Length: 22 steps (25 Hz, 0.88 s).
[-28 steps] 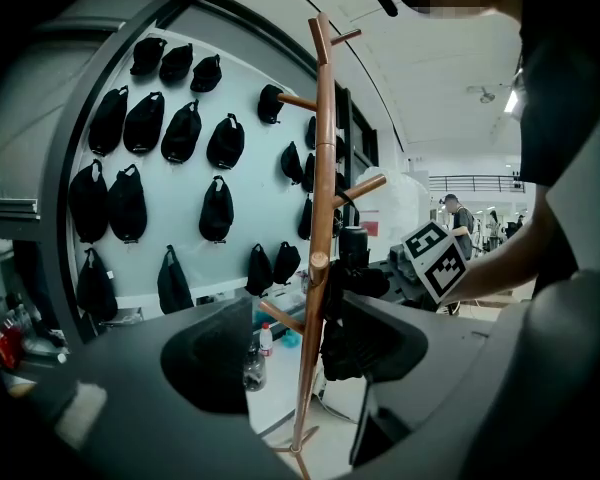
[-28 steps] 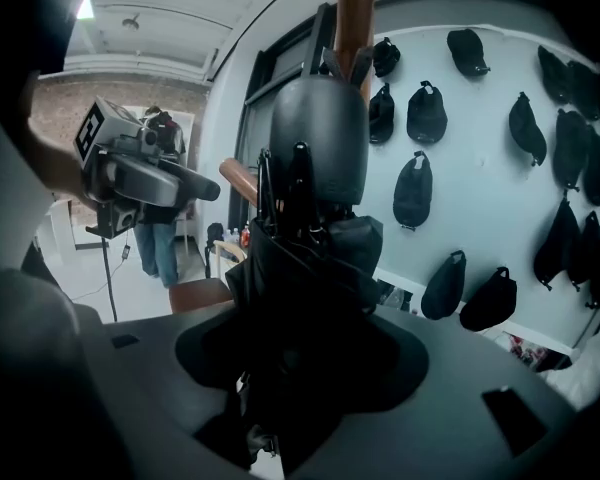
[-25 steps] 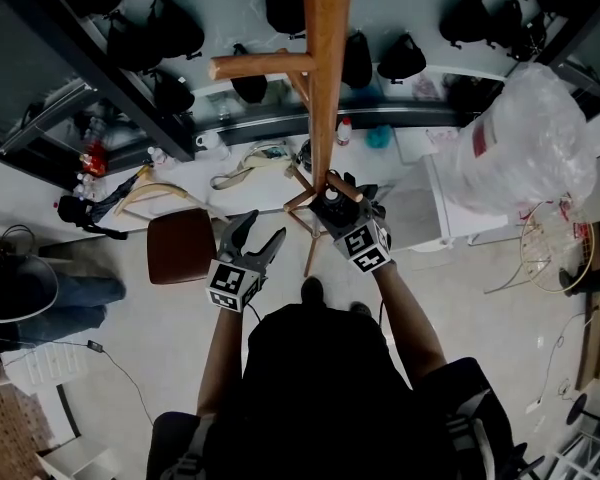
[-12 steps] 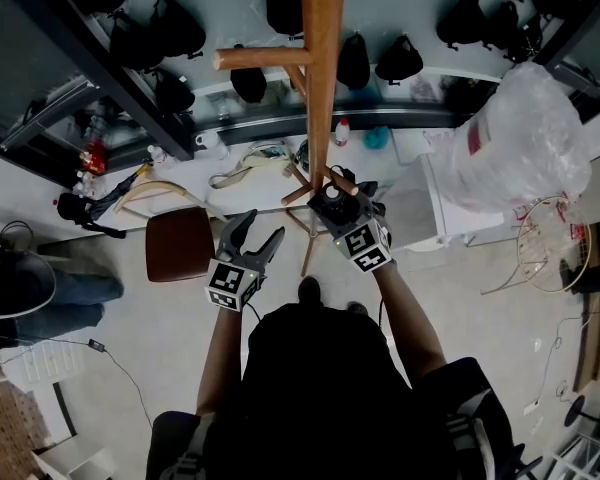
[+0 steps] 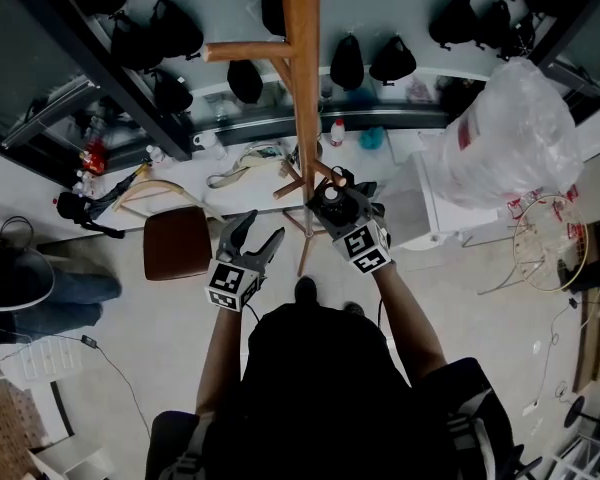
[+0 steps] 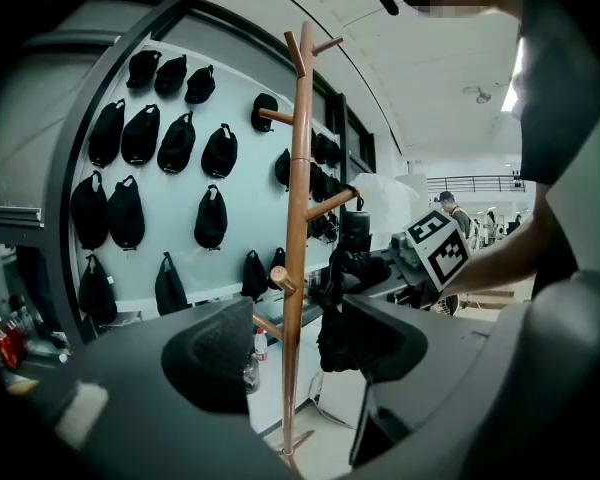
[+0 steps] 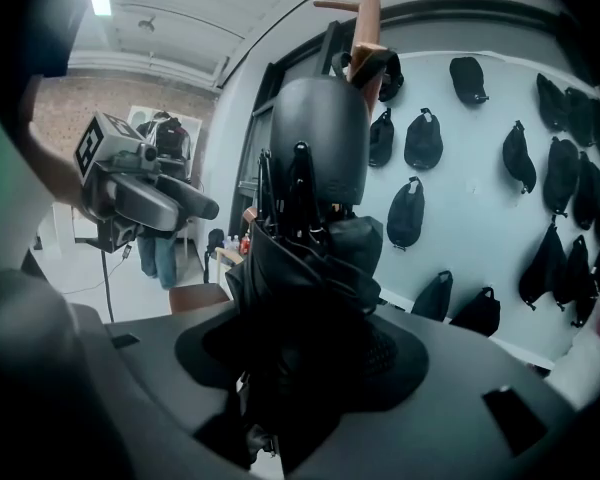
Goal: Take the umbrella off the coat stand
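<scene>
head view, right tongs: the right tongs [image 5: 342,208] are clenched round the folded black umbrella [image 5: 331,197], just beside the wooden coat stand [image 5: 302,78].
head view, left tongs: the left tongs [image 5: 256,230] are released and carry nothing, well to the left of the right tongs and short of the pole.
head view, change: against a second ago the pole stands a little further left of the right tongs, and the umbrella's top no longer presses on the low peg; the grip looks the same width.
left gripper view, tongs: jaws apart, with only the far-off pole showing in the gap.
left gripper view, umbrella: it hangs past the right jaw, in the right tongs; a dark loop at its top seems still hooked on the tip of a slanting peg [image 6: 330,204].
right gripper view, tongs: both pads bear on the bundled canopy, the rounded handle end standing up beyond them.
right gripper view, stand: its top shows above and behind the handle; whether the loop is free i cannot tell here.
meaning for the task: likely mid-lift; the umbrella is held and easing off, but it probably needs more rise to clear the peg.
</scene>
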Each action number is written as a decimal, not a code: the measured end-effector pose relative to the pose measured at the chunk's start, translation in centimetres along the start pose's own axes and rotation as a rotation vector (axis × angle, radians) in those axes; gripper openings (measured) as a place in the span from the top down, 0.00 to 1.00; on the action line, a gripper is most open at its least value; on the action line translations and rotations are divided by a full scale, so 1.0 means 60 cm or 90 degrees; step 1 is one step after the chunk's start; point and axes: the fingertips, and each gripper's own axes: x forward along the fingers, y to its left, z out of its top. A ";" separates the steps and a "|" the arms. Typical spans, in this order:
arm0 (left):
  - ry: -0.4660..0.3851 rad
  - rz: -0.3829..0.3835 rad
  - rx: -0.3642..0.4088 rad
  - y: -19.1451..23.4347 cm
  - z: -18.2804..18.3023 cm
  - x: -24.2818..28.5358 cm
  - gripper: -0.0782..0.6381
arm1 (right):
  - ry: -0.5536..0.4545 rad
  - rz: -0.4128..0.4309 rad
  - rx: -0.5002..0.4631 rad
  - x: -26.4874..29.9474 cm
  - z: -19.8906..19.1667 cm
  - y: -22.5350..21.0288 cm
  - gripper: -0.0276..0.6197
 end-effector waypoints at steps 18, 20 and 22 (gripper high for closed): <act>-0.009 0.025 -0.001 -0.063 0.011 -0.010 0.51 | -0.014 0.011 -0.013 -0.064 -0.014 0.000 0.58; -0.010 0.029 0.000 -0.071 0.014 -0.009 0.51 | -0.011 0.011 -0.015 -0.073 -0.019 -0.002 0.58; -0.012 0.031 0.001 -0.083 0.017 -0.007 0.51 | -0.011 0.015 -0.017 -0.084 -0.024 -0.003 0.58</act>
